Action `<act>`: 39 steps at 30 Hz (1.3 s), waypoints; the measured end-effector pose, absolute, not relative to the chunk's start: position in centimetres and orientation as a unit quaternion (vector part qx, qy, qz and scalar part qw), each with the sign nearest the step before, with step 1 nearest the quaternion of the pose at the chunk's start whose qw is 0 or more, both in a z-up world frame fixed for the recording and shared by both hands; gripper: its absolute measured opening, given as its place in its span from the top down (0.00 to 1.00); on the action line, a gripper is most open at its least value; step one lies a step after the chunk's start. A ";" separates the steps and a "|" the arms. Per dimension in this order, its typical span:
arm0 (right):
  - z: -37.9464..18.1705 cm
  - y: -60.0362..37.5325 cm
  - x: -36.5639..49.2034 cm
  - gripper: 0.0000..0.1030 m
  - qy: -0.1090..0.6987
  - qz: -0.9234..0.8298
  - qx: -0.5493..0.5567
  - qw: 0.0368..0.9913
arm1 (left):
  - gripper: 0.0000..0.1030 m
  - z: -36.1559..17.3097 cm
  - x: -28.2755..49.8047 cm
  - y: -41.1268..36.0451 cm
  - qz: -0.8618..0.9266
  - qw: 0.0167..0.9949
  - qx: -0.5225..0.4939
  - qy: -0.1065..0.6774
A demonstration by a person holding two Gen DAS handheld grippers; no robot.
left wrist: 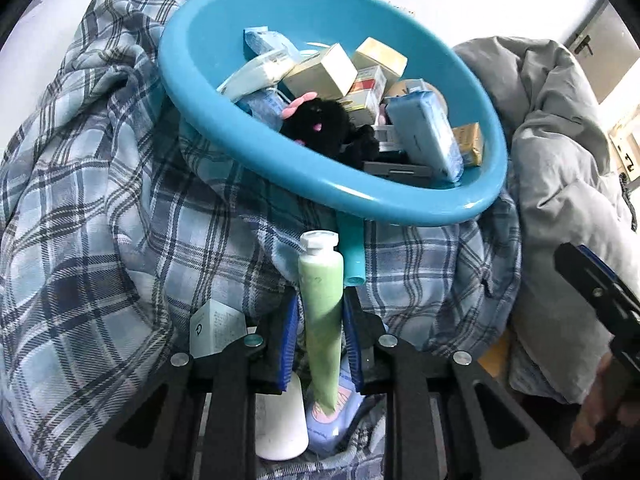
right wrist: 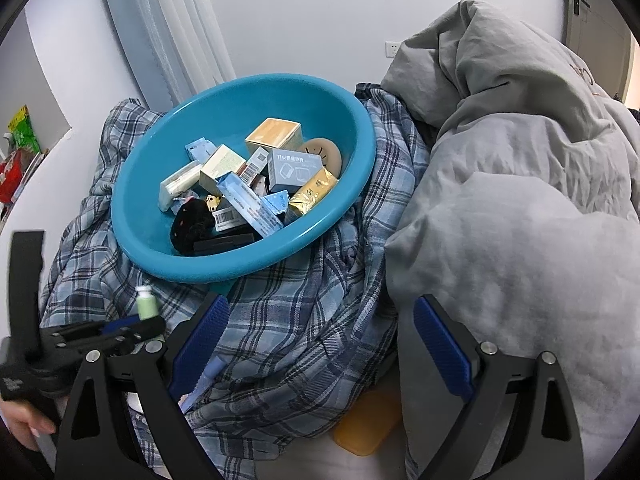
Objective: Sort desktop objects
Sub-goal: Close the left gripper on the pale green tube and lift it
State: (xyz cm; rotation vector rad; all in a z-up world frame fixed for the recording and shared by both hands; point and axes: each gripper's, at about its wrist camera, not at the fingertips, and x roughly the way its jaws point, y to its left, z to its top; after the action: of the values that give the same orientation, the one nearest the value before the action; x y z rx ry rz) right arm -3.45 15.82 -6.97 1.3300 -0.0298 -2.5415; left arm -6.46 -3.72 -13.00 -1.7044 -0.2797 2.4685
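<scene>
The left gripper [left wrist: 322, 344] is clamped on a pale green squeeze tube [left wrist: 322, 312], its blue pads pressing the tube's sides about midway along, white cap pointing up toward the blue plastic basin [left wrist: 400, 208]. The tube sits above the plaid blanket [left wrist: 100, 240], just short of the basin's near rim. The right gripper [right wrist: 320, 360] stands wide apart and holds nothing, hovering over the blanket beside a grey duvet [right wrist: 520, 200].

The tube looks light and soft-walled, and it flattens toward the crimped tail, so a hard squeeze could dent it or push contents toward the cap. The fuller middle, where the pads sit now, seems the best hold. The smooth plastic may slip if tilted. The basin rests tilted on cloth among boxes, packets and a black plush toy [left wrist: 320, 124], so it may rock when the tube lands.
</scene>
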 end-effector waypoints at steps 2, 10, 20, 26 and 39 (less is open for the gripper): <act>-7.0 15.7 -3.5 0.09 -0.009 -0.877 0.460 0.137 | 0.77 -12.7 -6.5 -3.8 0.819 0.063 -0.564 -0.085; -7.4 15.4 -3.6 0.09 0.000 -0.877 0.463 0.132 | 0.77 -14.6 -3.6 -3.4 0.793 0.075 -0.600 -0.065; -7.6 15.3 -3.7 0.09 0.002 -0.876 0.465 0.132 | 0.53 -18.0 -4.7 -2.1 0.769 0.077 -0.630 -0.077; -7.6 15.6 -3.8 0.09 -0.005 -0.875 0.465 0.135 | 0.40 -18.6 -4.7 -1.3 0.757 0.114 -0.639 -0.072; -7.2 16.2 -3.8 0.09 -0.012 -0.877 0.461 0.136 | 0.81 -18.1 -4.2 -4.4 0.738 0.117 -0.652 -0.126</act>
State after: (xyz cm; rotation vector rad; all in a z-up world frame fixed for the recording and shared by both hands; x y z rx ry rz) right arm -3.76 16.17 -7.24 1.3362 -0.0359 -2.5386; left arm -4.17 -4.40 -18.11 -1.9089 -0.3701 2.1613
